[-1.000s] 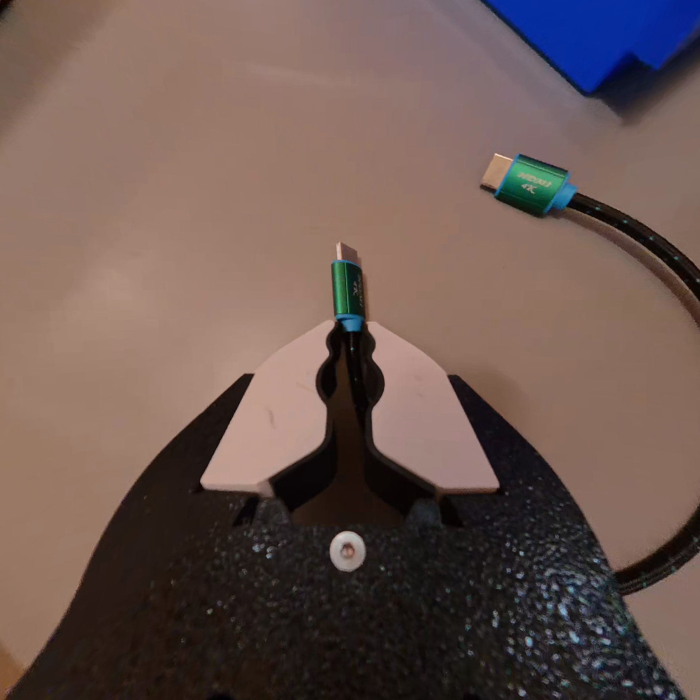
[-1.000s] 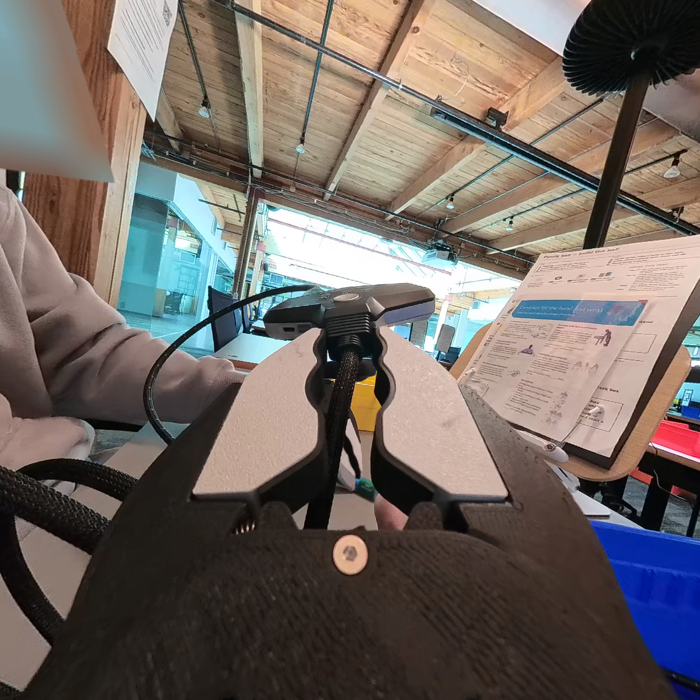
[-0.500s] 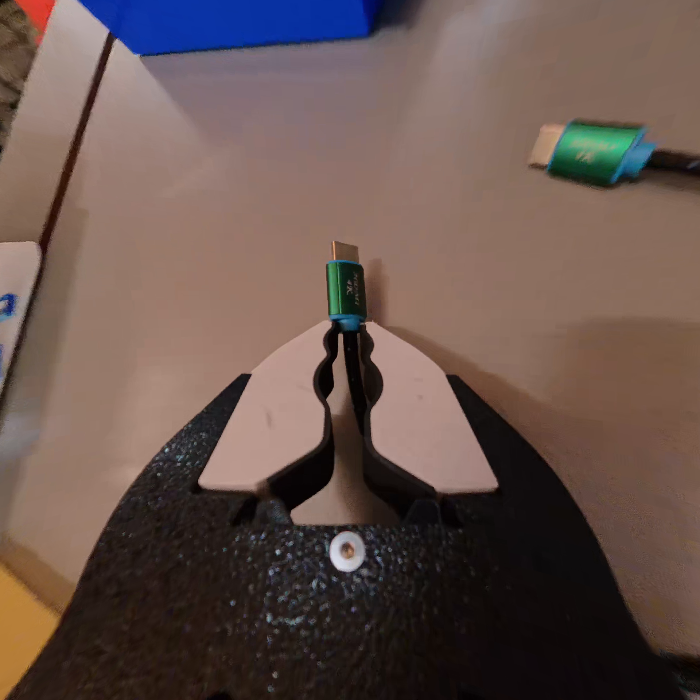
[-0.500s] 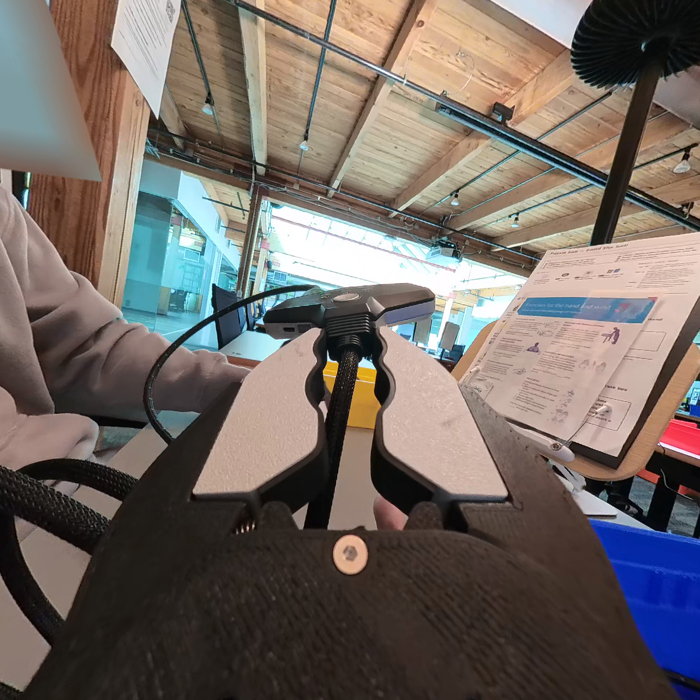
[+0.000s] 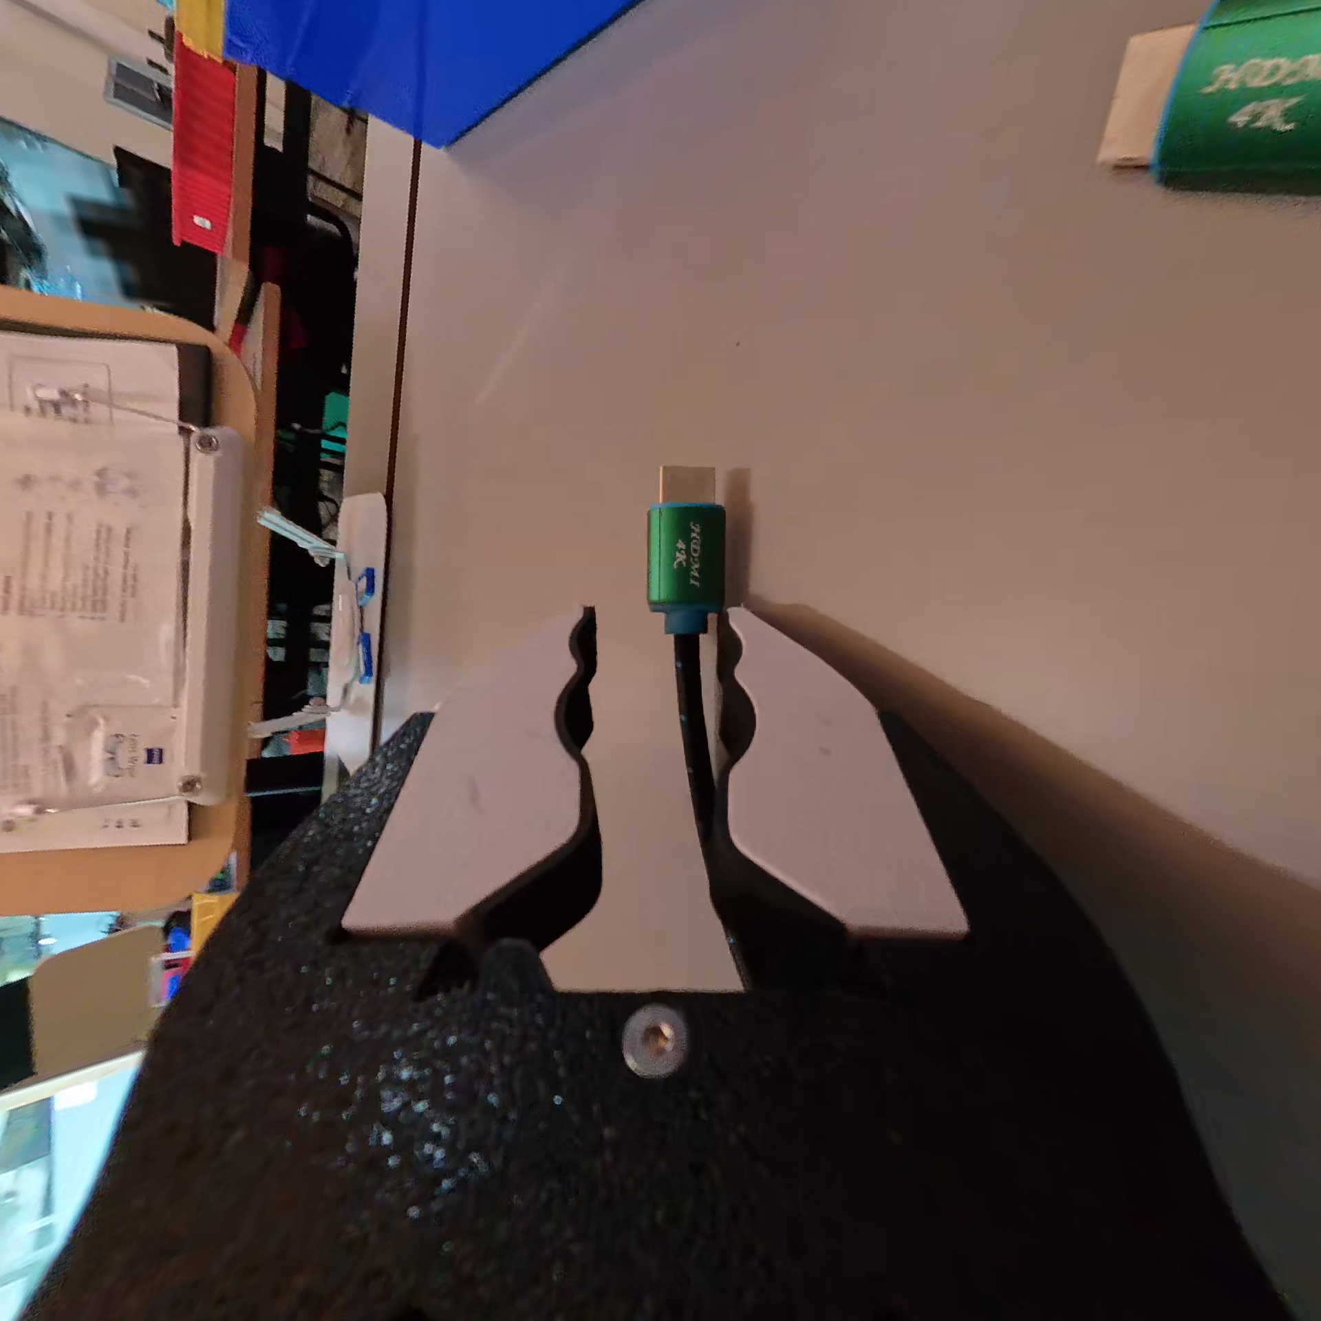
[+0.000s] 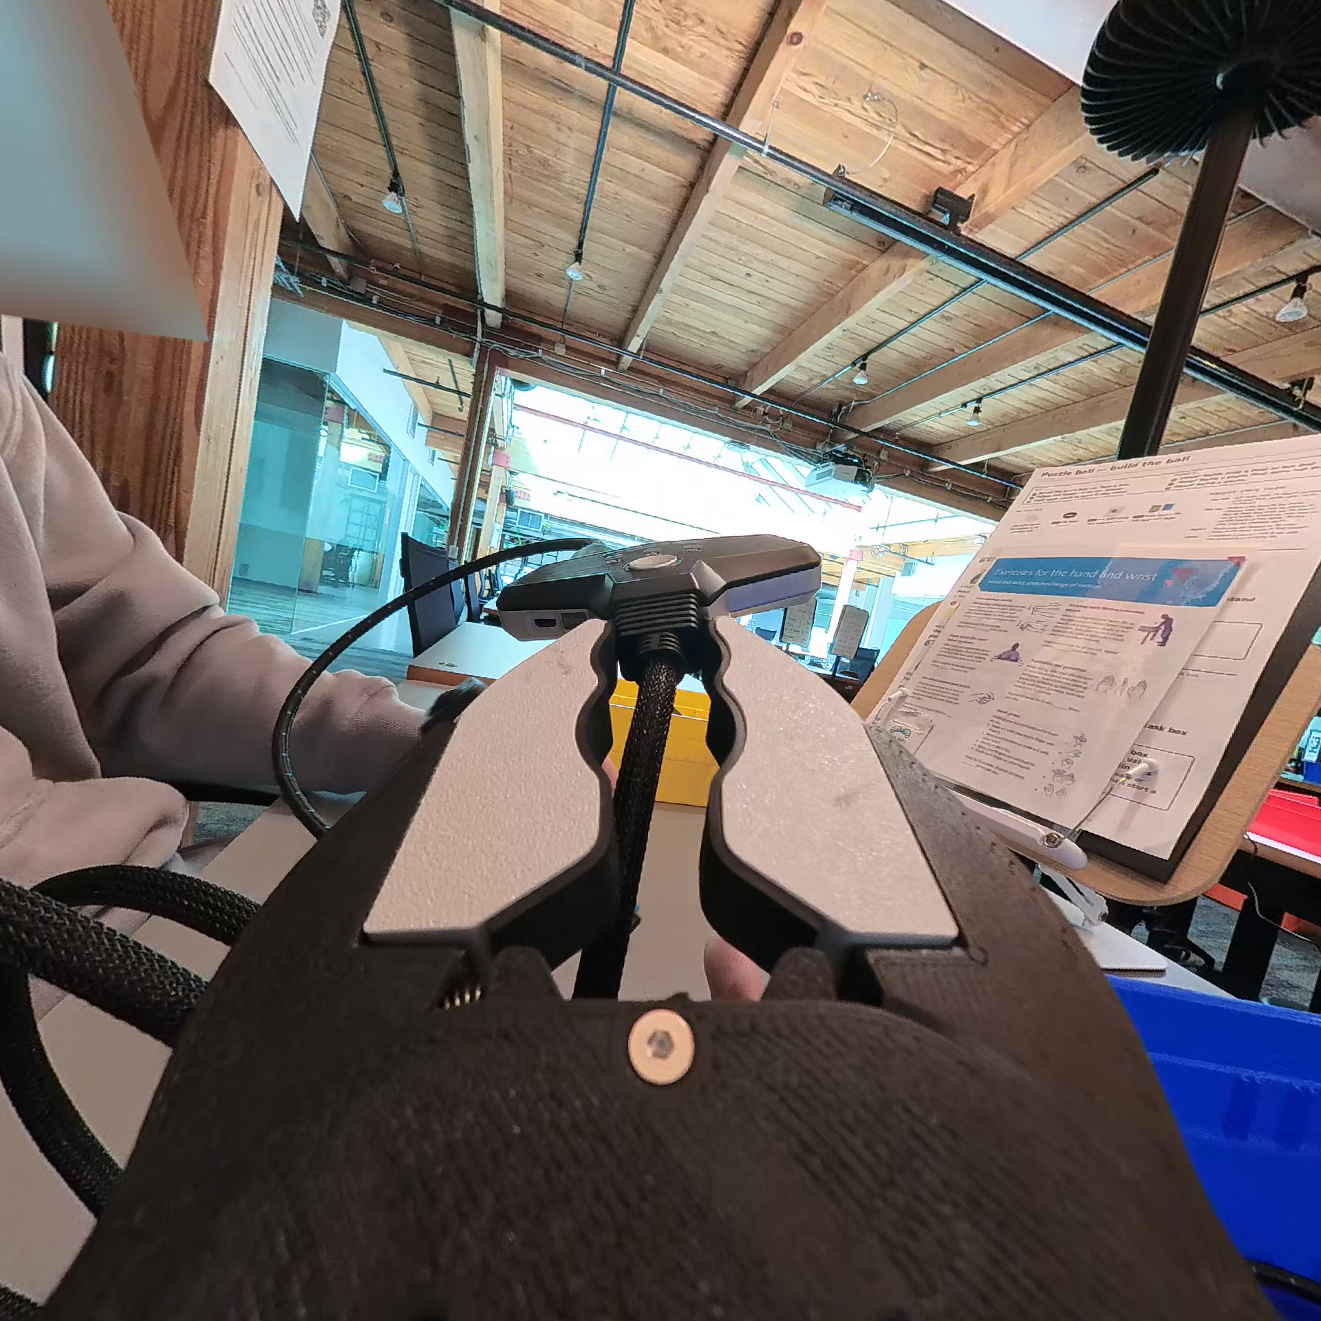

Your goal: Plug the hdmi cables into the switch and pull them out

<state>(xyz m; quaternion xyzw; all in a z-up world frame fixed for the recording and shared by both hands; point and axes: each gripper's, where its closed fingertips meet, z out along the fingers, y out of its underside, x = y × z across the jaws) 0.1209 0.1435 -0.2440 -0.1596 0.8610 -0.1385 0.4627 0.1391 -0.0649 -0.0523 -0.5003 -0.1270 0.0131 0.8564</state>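
Observation:
In the left wrist view, my left gripper (image 5: 661,616) is open. A green HDMI plug (image 5: 686,554) with a blue collar pokes out past the fingertips. Its black cable (image 5: 697,729) runs loose between the jaws, close to the right finger. The plug lies against the beige table (image 5: 929,429). A second green HDMI plug (image 5: 1244,107) lies at the top right. In the right wrist view, my right gripper (image 6: 657,636) is shut on the thick braided cable (image 6: 643,758) just below the black switch (image 6: 657,572) and holds the switch up in the air.
A blue bin (image 5: 400,57) and a wooden stand with papers (image 5: 93,593) sit beyond the table edge. In the right wrist view there are a person's grey sleeve (image 6: 107,643), a thin looping cable (image 6: 336,657), the paper stand (image 6: 1108,643), a blue bin (image 6: 1229,1115) and a black post (image 6: 1186,286).
My left gripper has opened and let go of the HDMI cable. It has also rolled and moved closer to the second plug. The right gripper still holds the switch, almost unmoved.

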